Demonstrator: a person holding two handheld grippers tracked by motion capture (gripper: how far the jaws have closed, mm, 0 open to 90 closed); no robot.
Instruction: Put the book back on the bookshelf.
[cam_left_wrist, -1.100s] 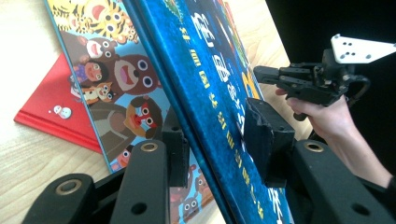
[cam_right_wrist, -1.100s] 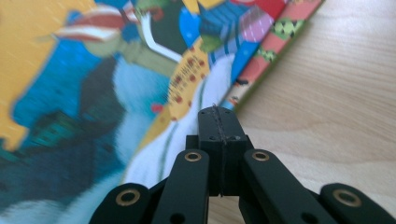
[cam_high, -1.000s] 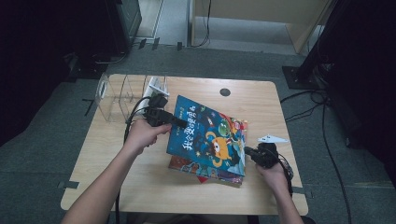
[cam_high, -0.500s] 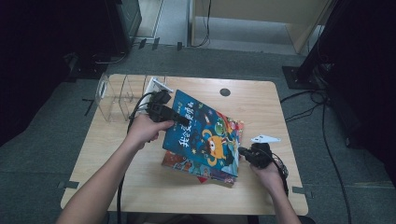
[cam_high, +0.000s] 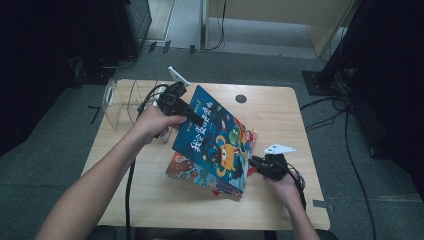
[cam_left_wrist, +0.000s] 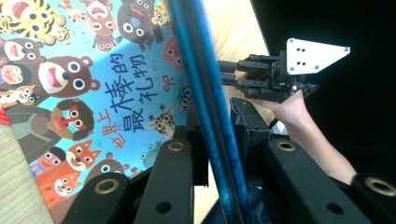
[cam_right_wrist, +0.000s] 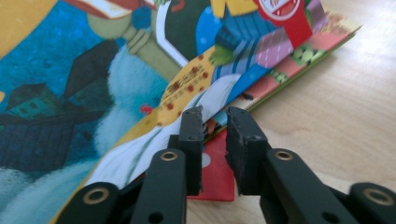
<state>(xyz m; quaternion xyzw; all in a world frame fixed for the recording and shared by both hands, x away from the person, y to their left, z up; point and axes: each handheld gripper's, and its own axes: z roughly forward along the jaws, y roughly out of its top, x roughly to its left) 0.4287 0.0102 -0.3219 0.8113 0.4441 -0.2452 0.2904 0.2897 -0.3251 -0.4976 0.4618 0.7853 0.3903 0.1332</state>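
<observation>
My left gripper (cam_high: 199, 120) is shut on the top edge of a blue picture book (cam_high: 215, 140) and holds it tilted up off the stack; its jaws have just been closing. In the left gripper view, that book's edge (cam_left_wrist: 205, 79) runs between the jaws of the left gripper (cam_left_wrist: 215, 105). Beneath lies a light-blue book with cartoon animals (cam_left_wrist: 93, 84). At the blue book's lower right corner my right gripper (cam_high: 251, 161) stands open. Its jaws have just been opening. The right gripper (cam_right_wrist: 215, 116) shows a gap between its pads, and the cover's corner (cam_right_wrist: 154, 140) rests against the left pad.
Several more books (cam_high: 190, 172) lie stacked on the wooden table (cam_high: 280, 115). A clear plastic holder (cam_high: 122, 102) stands at the table's back left corner. A black round hole (cam_high: 241, 98) is near the back edge. Dark floor and cables surround the table.
My left gripper has risen with the blue book's top edge, so the book stands steeper. The right hand has stayed near the book's lower right corner.
</observation>
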